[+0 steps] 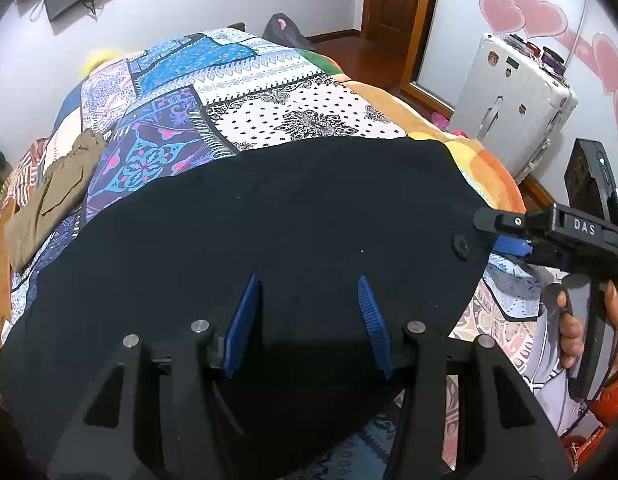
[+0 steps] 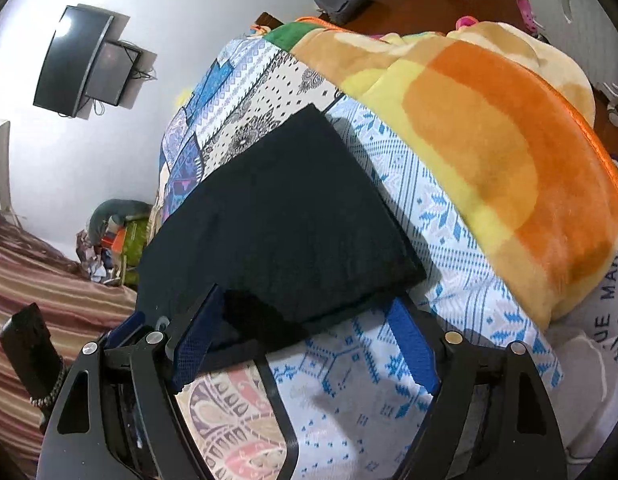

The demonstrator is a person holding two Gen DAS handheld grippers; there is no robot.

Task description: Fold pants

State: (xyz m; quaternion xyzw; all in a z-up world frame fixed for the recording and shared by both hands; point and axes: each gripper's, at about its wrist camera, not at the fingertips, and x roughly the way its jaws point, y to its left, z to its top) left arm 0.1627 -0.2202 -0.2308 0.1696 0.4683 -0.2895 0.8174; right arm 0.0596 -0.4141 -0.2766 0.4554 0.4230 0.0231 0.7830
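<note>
Black pants (image 1: 269, 220) lie flat on a patchwork-patterned bedspread (image 1: 269, 92). My left gripper (image 1: 309, 284) hovers over the near part of them. Its blue fingers (image 1: 245, 320) stand apart, with only flat cloth beneath them. At the right, a hand (image 1: 573, 328) holds my right gripper (image 1: 505, 236) at the pants' edge, close to a dark button (image 1: 461, 246). In the right wrist view the pants (image 2: 285, 216) appear as a dark slab. Their near edge reaches in between the wide-apart fingers of the right gripper (image 2: 307, 300). The pads do not press on the cloth.
An olive garment (image 1: 49, 200) lies on the bed's left side. A thick orange and yellow blanket (image 2: 489, 160) is bunched along the right of the pants. A silver suitcase (image 1: 509, 108) stands beside the bed, a screen (image 2: 77, 60) hangs on the wall, and a bag (image 1: 285, 32) sits beyond the bed.
</note>
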